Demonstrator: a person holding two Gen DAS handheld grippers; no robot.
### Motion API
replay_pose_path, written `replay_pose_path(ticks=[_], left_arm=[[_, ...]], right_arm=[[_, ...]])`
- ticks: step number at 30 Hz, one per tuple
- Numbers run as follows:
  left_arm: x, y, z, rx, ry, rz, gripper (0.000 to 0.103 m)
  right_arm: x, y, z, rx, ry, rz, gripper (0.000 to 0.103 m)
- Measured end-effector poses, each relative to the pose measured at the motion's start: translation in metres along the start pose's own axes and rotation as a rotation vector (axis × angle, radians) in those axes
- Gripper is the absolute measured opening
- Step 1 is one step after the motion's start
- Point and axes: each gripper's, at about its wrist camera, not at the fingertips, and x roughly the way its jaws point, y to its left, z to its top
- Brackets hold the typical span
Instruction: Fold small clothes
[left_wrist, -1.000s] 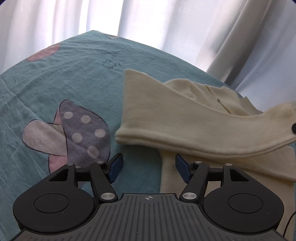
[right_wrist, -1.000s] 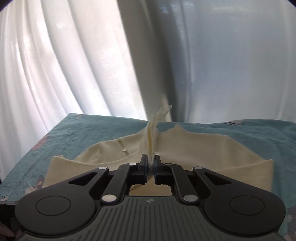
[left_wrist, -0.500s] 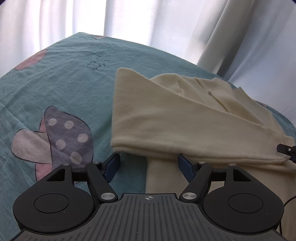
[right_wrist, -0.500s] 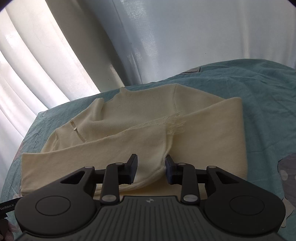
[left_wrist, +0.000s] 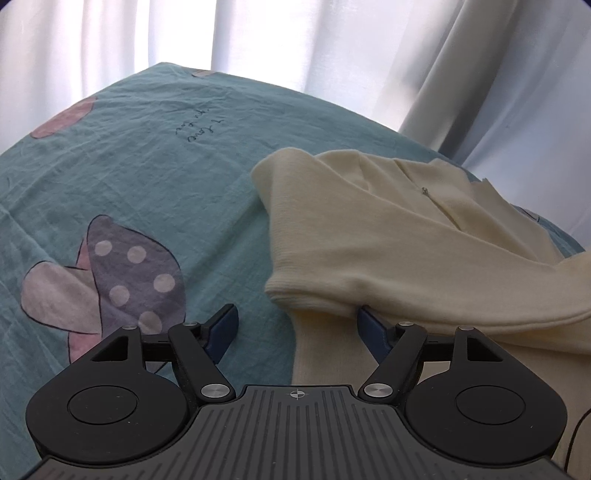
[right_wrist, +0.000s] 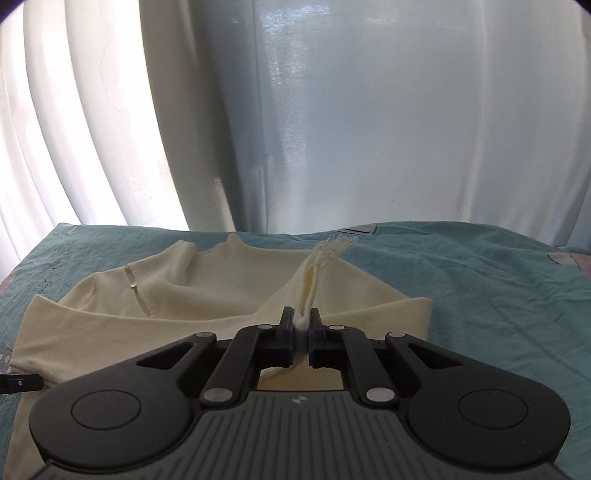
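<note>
Fingers of the right gripper pinch an edge of the cream garment, which lies on the teal bedsheet; the left gripper is spread wide, holding nothing. A fold appears in progress: next, carry the pinched edge across and release.

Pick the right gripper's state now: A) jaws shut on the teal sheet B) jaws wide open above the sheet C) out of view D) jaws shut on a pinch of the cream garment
D: in the right wrist view the right gripper has its jaws closed on a raised fold of the cream garment, which lies on the teal sheet.
</note>
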Motion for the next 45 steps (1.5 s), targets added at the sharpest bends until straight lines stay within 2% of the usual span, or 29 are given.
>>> replay_pose_path(ticks=[6, 9, 13, 16, 18, 20, 22, 24, 26, 28, 33, 36, 40, 45], left_arm=[[0.001, -0.002, 0.002, 0.009, 0.004, 0.021, 0.077], [-0.004, 0.000, 0.003, 0.000, 0.010, 0.033, 0.077], [-0.031, 0.000, 0.009, 0.000, -0.060, 0.020, 0.078], [-0.039, -0.006, 0.022, 0.013, -0.129, 0.004, 0.083], [-0.033, -0.013, 0.030, 0.029, -0.140, 0.006, 0.083], [-0.015, -0.018, 0.034, 0.043, -0.108, -0.015, 0.083], [0.007, -0.023, 0.032, 0.058, -0.037, -0.019, 0.083], [0.026, -0.024, 0.026, 0.060, 0.028, 0.009, 0.083], [0.028, -0.024, 0.017, 0.067, -0.005, 0.014, 0.088], [0.028, -0.023, 0.014, 0.083, -0.019, 0.018, 0.090], [0.027, -0.021, 0.015, 0.089, -0.025, 0.012, 0.092], [0.027, -0.021, 0.014, 0.096, -0.029, 0.011, 0.093], [0.028, -0.021, 0.015, 0.098, -0.025, 0.014, 0.095], [0.024, -0.017, 0.015, 0.087, -0.003, 0.016, 0.096]], right_arm=[[0.006, -0.026, -0.010, 0.032, 0.052, -0.063, 0.006], [0.014, -0.035, -0.015, 0.051, 0.119, -0.105, 0.007], [0.006, -0.041, -0.016, 0.090, 0.101, -0.198, 0.016], [-0.002, -0.030, -0.010, 0.064, 0.061, -0.168, 0.016], [0.000, -0.010, -0.005, 0.007, 0.051, -0.109, 0.016], [0.006, 0.015, -0.003, -0.060, 0.068, -0.024, 0.017], [0.015, 0.037, -0.007, -0.121, 0.094, 0.036, 0.018], [0.026, 0.055, -0.015, -0.185, 0.134, 0.055, 0.018], [0.035, 0.059, -0.025, -0.223, 0.158, 0.039, 0.019], [0.033, 0.056, -0.029, -0.255, 0.128, 0.034, 0.021], [0.030, 0.028, -0.026, -0.198, 0.124, -0.057, 0.023], [0.026, 0.009, -0.025, -0.154, 0.120, -0.072, 0.023], [0.021, 0.002, -0.027, -0.181, 0.119, -0.136, 0.023], [0.015, -0.011, -0.028, -0.160, 0.136, -0.168, 0.023]])
